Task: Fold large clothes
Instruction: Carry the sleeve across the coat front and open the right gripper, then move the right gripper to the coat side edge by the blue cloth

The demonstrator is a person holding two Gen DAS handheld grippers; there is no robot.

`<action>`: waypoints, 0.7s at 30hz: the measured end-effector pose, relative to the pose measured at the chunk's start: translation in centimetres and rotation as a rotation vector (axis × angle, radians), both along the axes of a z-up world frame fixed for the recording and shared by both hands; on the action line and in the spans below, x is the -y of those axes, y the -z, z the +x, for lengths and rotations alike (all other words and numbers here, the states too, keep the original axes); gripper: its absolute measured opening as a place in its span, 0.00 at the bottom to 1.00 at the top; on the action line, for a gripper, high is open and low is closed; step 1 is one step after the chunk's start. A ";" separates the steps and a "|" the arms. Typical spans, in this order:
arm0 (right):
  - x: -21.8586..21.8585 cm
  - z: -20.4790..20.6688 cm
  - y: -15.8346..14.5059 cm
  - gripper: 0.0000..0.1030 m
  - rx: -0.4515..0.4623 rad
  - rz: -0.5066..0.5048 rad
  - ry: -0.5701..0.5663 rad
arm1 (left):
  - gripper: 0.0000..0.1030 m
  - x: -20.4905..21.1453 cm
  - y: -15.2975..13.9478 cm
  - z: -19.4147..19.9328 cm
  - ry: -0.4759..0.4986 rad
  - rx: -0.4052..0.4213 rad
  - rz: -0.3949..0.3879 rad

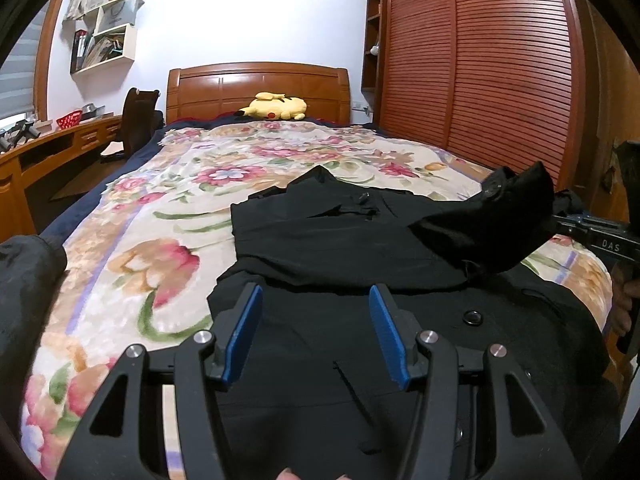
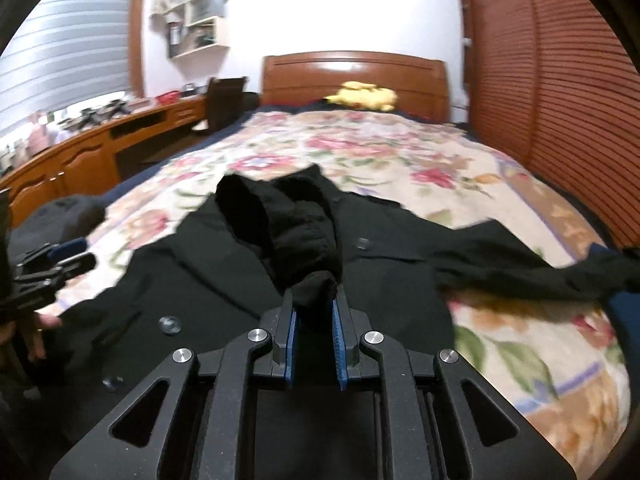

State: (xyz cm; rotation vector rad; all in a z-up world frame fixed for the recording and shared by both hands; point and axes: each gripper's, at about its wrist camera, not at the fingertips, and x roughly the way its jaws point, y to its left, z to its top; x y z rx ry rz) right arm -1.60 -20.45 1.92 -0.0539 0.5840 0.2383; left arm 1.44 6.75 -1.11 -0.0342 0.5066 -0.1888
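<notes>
On a floral bedspread [image 1: 168, 200] in a wood-panelled bedroom, a large black coat [image 1: 340, 240] lies spread front-up with its collar towards the headboard [image 1: 258, 88] at twelve o'clock, partway through being folded. The right gripper [image 2: 314, 312] has its blue pads pinched narrowly on a bunched black sleeve [image 2: 292, 232], which it holds raised above the coat's chest; in the left wrist view that sleeve hangs in the air at three o'clock. The left gripper [image 1: 316, 304] stands about half open over the coat's lower front, with nothing between its fingers, and whether its tips touch the cloth cannot be told.

The chief risk, on this evidence, is the sleeve slipping free: the hold is only on a wad of thick fabric near the cuff, and the weight of the hanging sleeve could drag it out before it is laid across the body. With the left gripper pinning nothing, a sideways pull could also drag the whole coat across the bedspread and spoil its flat lie. A second sleeve [image 2: 540, 272] trails towards the bed's edge at three o'clock and could slide off. A yellow plush toy [image 1: 276, 108] sits well apart by the headboard.
</notes>
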 end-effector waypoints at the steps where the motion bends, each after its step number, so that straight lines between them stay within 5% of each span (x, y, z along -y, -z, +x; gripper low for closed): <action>1: 0.8 -0.1 0.3 0.13 -0.009 -0.005 0.027 | 0.53 0.1 0.0 0.0 0.002 0.000 0.000; 7: 4.3 -1.0 2.3 0.15 -0.089 0.019 0.103 | 0.53 0.5 -0.1 0.1 0.007 -0.001 0.002; 15: 6.1 -3.2 4.0 0.48 -0.111 -0.090 0.155 | 0.53 1.7 -0.2 0.0 0.032 0.006 0.005; 21: 7.5 -3.9 3.6 0.49 -0.087 -0.104 0.154 | 0.53 3.9 -0.3 0.2 0.068 0.009 0.018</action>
